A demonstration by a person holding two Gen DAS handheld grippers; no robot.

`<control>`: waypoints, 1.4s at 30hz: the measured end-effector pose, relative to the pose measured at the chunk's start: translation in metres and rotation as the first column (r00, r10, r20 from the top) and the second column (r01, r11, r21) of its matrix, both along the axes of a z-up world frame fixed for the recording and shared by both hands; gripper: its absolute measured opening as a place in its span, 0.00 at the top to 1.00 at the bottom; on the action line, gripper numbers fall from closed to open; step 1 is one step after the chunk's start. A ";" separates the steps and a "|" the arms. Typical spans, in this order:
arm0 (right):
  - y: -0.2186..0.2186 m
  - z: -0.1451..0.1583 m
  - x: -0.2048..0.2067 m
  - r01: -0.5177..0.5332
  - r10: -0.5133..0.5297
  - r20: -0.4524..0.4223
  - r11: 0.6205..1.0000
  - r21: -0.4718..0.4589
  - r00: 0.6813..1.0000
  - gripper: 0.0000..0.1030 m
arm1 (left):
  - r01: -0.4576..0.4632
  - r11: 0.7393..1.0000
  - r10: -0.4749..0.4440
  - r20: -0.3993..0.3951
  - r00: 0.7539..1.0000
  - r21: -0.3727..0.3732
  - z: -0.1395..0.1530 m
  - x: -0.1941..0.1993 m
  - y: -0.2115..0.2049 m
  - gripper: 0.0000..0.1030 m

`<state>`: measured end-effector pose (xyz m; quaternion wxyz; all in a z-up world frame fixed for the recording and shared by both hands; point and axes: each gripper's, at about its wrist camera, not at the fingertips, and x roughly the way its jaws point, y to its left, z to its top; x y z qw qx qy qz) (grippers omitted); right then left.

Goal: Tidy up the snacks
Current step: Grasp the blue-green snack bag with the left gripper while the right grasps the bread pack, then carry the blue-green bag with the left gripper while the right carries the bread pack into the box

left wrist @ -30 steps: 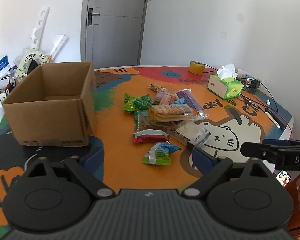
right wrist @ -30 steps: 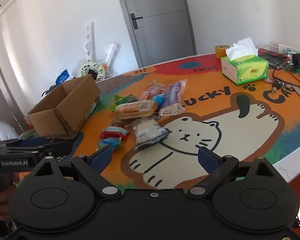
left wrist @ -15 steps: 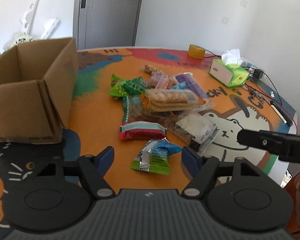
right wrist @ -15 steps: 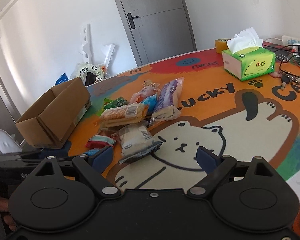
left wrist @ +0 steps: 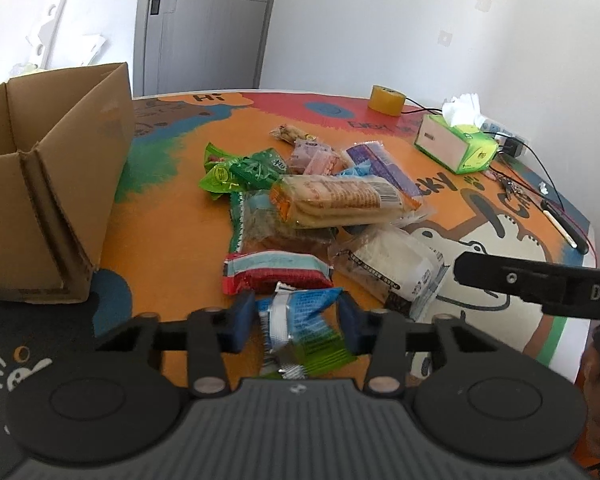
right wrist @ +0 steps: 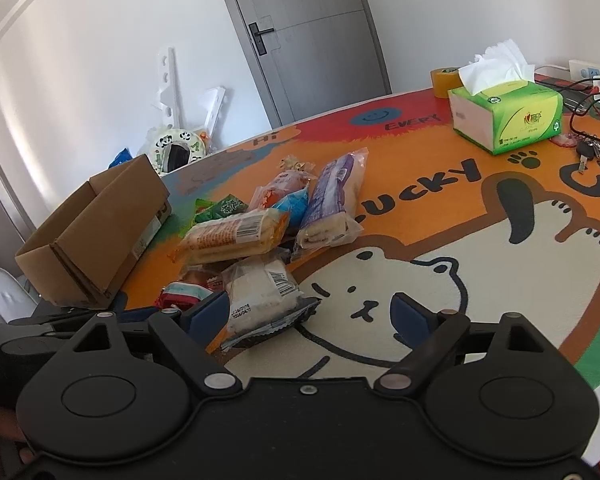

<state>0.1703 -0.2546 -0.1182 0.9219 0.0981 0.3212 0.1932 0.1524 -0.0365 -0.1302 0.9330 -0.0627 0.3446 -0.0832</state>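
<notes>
While the left tool [left wrist: 296,320] closes around the blue-green snack packet [left wrist: 304,328] on the worktop [left wrist: 164,200], right tool [right wrist: 308,312] released, the crinkly, light, slippery pouch likely wants a mid-body pinch.

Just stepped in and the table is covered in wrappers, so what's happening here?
A person with a gripper in each hand is sorting snacks beside a cardboard box. The left gripper is closing around a blue and green snack packet at the near edge of the pile. The right gripper is open, with a white wrapped snack partly between its fingers, not yet gripped.
</notes>
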 end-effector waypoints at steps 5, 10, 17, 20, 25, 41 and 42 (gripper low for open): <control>0.004 -0.004 0.004 -0.003 0.003 0.000 1.000 -0.003 1.000 0.15 | -0.008 1.000 0.008 0.012 1.000 -0.017 0.000 -0.003 0.005 0.60; 0.010 -0.006 0.009 -0.015 0.015 0.012 1.000 -0.007 1.000 0.15 | -0.040 0.999 0.041 0.030 0.999 -0.027 0.004 -0.008 0.013 0.61; 0.024 -0.006 0.014 -0.030 0.031 0.036 0.999 -0.032 0.999 0.15 | -0.076 0.997 0.078 0.050 0.996 -0.029 0.008 -0.010 0.026 0.61; 0.031 -0.007 0.018 -0.037 0.039 0.048 0.998 -0.048 0.998 0.15 | -0.088 0.995 0.090 0.055 0.994 -0.036 0.009 -0.010 0.029 0.61; 0.045 -0.014 0.020 -0.079 0.083 0.044 0.993 -0.085 0.996 0.22 | -0.108 0.993 0.110 0.048 0.993 -0.043 0.006 -0.010 0.034 0.61; 0.034 0.018 -0.018 -0.094 0.096 0.084 0.995 -0.037 0.992 0.47 | -0.137 0.987 0.150 0.171 0.974 -0.088 0.047 -0.043 0.045 0.61; 0.035 0.022 -0.020 -0.095 0.098 0.094 0.995 -0.036 0.991 0.48 | -0.138 0.986 0.153 0.181 0.972 -0.093 0.050 -0.046 0.046 0.61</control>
